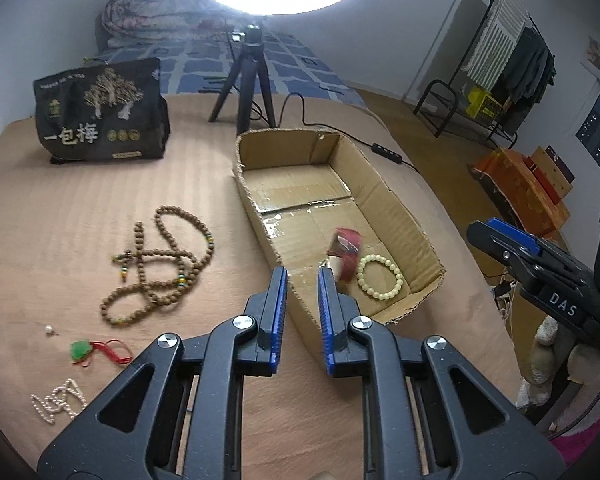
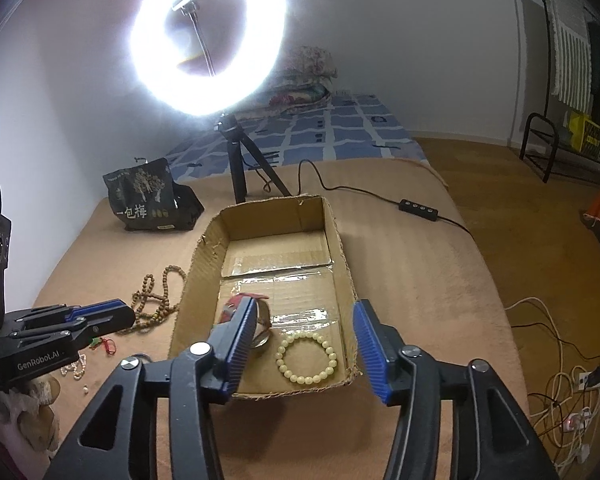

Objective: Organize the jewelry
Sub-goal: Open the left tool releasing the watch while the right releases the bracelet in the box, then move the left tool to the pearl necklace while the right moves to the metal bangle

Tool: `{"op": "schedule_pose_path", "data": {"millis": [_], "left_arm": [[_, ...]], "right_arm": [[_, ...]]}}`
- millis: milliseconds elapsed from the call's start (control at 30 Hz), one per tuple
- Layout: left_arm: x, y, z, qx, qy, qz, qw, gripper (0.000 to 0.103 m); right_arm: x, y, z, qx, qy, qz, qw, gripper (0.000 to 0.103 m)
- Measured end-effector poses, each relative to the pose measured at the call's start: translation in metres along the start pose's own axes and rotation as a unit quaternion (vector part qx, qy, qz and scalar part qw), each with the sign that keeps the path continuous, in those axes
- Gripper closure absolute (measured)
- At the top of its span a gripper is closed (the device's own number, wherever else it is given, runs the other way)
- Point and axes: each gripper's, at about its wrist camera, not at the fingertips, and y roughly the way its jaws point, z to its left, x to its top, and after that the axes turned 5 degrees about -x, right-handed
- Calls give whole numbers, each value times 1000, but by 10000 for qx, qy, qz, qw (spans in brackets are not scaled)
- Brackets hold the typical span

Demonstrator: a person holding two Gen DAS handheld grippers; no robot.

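A cardboard box (image 1: pixel 252 184) lies on the tan bed cover. Inside its near end are a cream bead bracelet (image 1: pixel 380 276) and a blurred red ornament (image 1: pixel 346 250). My left gripper (image 1: pixel 302 276) hovers over the box's near left wall, open by a narrow gap with nothing between its pads. My right gripper (image 2: pixel 304 308) is open wide above the near end of the box (image 2: pixel 196 280), with the bracelet (image 2: pixel 306 356) lying below. Its left finger partly hides the red ornament (image 2: pixel 240 304). Left of the box lie a wooden bead necklace (image 1: pixel 160 264), a green pendant (image 1: pixel 82 350) and a pearl strand (image 1: pixel 58 400).
A black snack bag (image 1: pixel 100 116) stands at the back left. The ring light's tripod (image 1: pixel 244 92) stands behind the box, and its cable with a switch (image 2: pixel 418 204) runs off to the right. Cords and a power strip (image 2: pixel 572 380) lie on the floor at right.
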Motion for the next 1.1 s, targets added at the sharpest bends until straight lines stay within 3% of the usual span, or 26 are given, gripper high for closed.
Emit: {"op": "schedule_pose_path", "data": {"millis": [267,333,400,633,733,800,867,1100], "left_arm": [[0,-39,13,226,37,-428,9988,89],[2,-49,18,299,34,-475,9984,85],[3,-62,26,360,0,-544,9979,70],[1,-109,52,552,132,-688,9960,69],[-4,-128,72,581,111,-686,9959,68],[-11,-142,92,633,82,-665,9957,55],[-20,-152,108,747,94,-669,9949,50],[-68,-155,165,1013,-138,-279,9944,50]], "right_arm": [[-3,-24,17,14,-107,-107,9999,42],[-4,-29,22,29,-151,-118,9998,34],[-5,-37,31,77,-235,-179,9995,25],[-13,-56,66,287,-649,-295,9970,12],[-17,-57,84,399,-859,-257,9952,8],[-20,-56,96,476,-956,-231,9940,6],[-24,-53,108,579,-1042,-179,9927,3],[-45,-36,145,787,-1369,57,9874,0]]}}
